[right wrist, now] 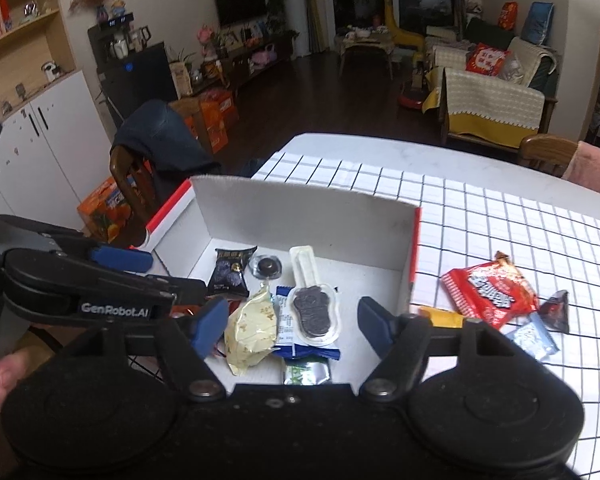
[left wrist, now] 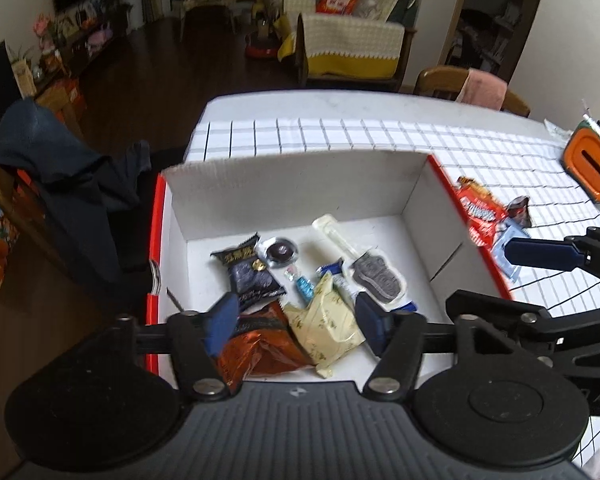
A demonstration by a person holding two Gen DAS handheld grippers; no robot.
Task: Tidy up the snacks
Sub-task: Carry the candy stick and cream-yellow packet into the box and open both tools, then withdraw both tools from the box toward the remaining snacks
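A white cardboard box [left wrist: 292, 184] [right wrist: 300, 216] with red outer sides stands on the checked tablecloth. Inside lie several snacks: a black packet [left wrist: 248, 272] [right wrist: 230, 272], a cream wrapped snack [left wrist: 326, 320] [right wrist: 252, 324], a brown foil bag [left wrist: 260, 348], and a clear pack with a dark paw-shaped cookie [left wrist: 378, 278] [right wrist: 314, 314]. My left gripper [left wrist: 296, 326] is open and empty above the box's near side. My right gripper [right wrist: 290, 326] is open and empty over the box too. Outside the box, to its right, lie a red packet [right wrist: 488, 292] [left wrist: 480, 208], a dark triangular packet [right wrist: 556, 310] and a pale blue packet [right wrist: 532, 338].
An orange and green device [left wrist: 590, 160] sits at the table's far right. A wooden chair draped with a dark jacket [left wrist: 60, 168] [right wrist: 160, 140] stands left of the table. Another chair with a pink cloth [right wrist: 580, 160] stands at the far right edge.
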